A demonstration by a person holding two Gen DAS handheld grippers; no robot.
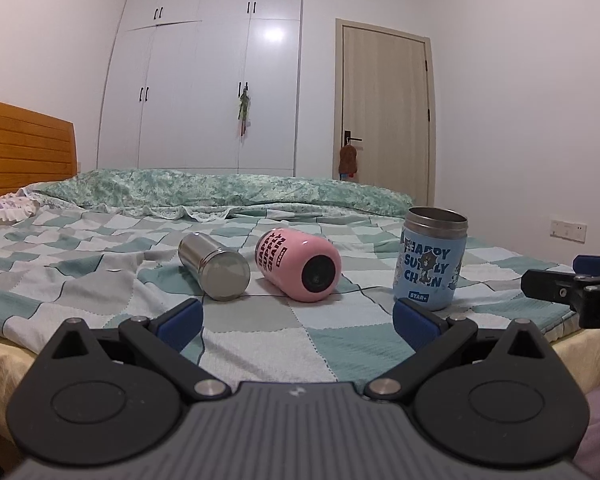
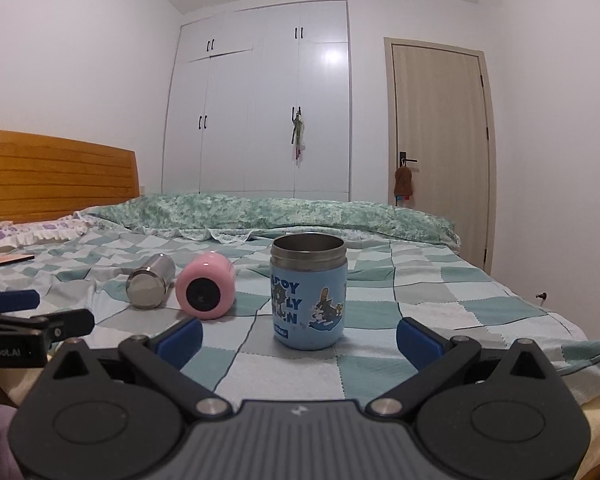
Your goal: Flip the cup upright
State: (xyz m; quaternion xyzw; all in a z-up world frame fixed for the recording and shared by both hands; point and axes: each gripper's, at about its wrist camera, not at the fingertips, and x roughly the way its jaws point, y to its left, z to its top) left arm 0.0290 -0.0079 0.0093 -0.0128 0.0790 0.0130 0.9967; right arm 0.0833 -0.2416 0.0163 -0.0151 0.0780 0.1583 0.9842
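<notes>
A blue cup (image 1: 432, 258) stands upright on the checkered bedspread, mouth up; it also shows in the right wrist view (image 2: 308, 292). A pink cup (image 1: 298, 264) lies on its side, bottom toward me, also seen in the right wrist view (image 2: 206, 290). A steel cup (image 1: 214, 266) lies on its side to its left, also in the right wrist view (image 2: 150, 286). My left gripper (image 1: 298, 322) is open and empty, short of the pink cup. My right gripper (image 2: 300, 338) is open and empty, just short of the blue cup.
The checkered bedspread (image 1: 100, 272) covers the bed. A rolled green quilt (image 1: 220, 192) lies along the far side. A wooden headboard (image 2: 56, 172) is at left. A wardrobe (image 2: 260, 100) and a door (image 2: 440, 140) stand behind. The near bed edge (image 1: 572, 332) is by the grippers.
</notes>
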